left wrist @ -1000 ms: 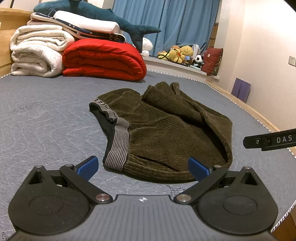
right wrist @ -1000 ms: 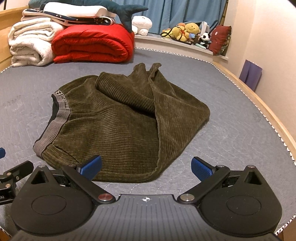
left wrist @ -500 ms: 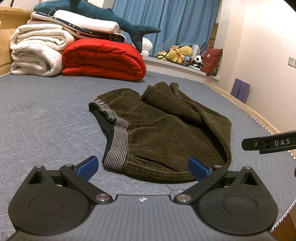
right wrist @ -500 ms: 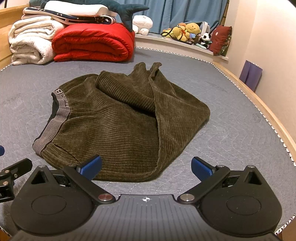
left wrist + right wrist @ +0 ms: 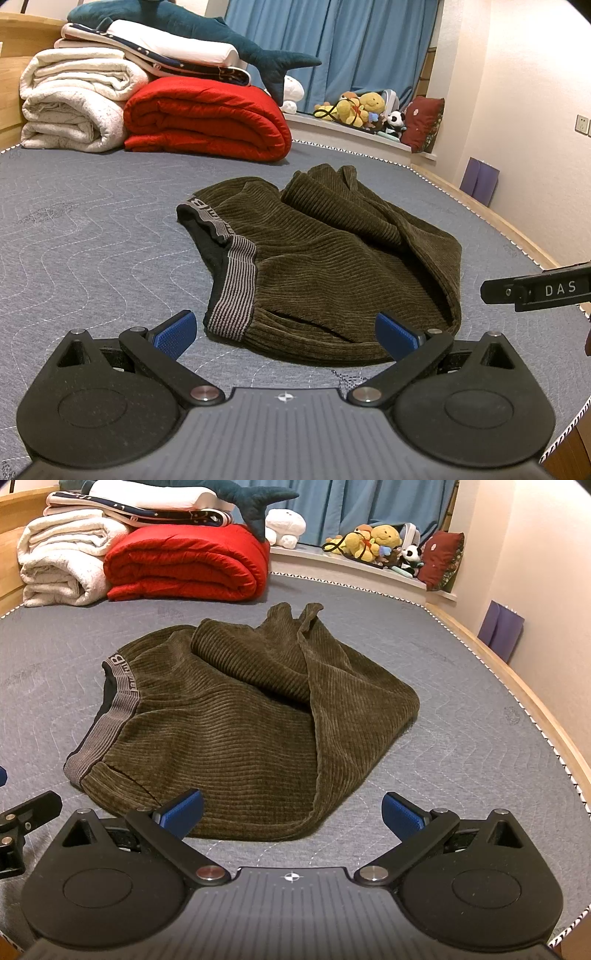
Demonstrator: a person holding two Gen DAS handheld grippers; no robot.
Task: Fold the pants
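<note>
Olive corduroy pants (image 5: 332,266) lie bunched and partly folded on the grey mattress (image 5: 92,236), their grey striped waistband (image 5: 232,295) at the left. They also show in the right wrist view (image 5: 240,723). My left gripper (image 5: 286,334) is open and empty, just short of the pants' near edge by the waistband. My right gripper (image 5: 291,814) is open and empty, at the near hem of the pants. The right gripper's side shows at the right edge of the left wrist view (image 5: 535,291).
A red quilt (image 5: 207,118), white blankets (image 5: 74,103) and a plush shark (image 5: 207,29) are stacked at the bed's far end. Stuffed toys (image 5: 365,110) sit on the window ledge. The wooden bed edge (image 5: 517,672) runs along the right.
Both grippers have barely shifted; the view sits slightly closer to the pants. The pants have not moved.
</note>
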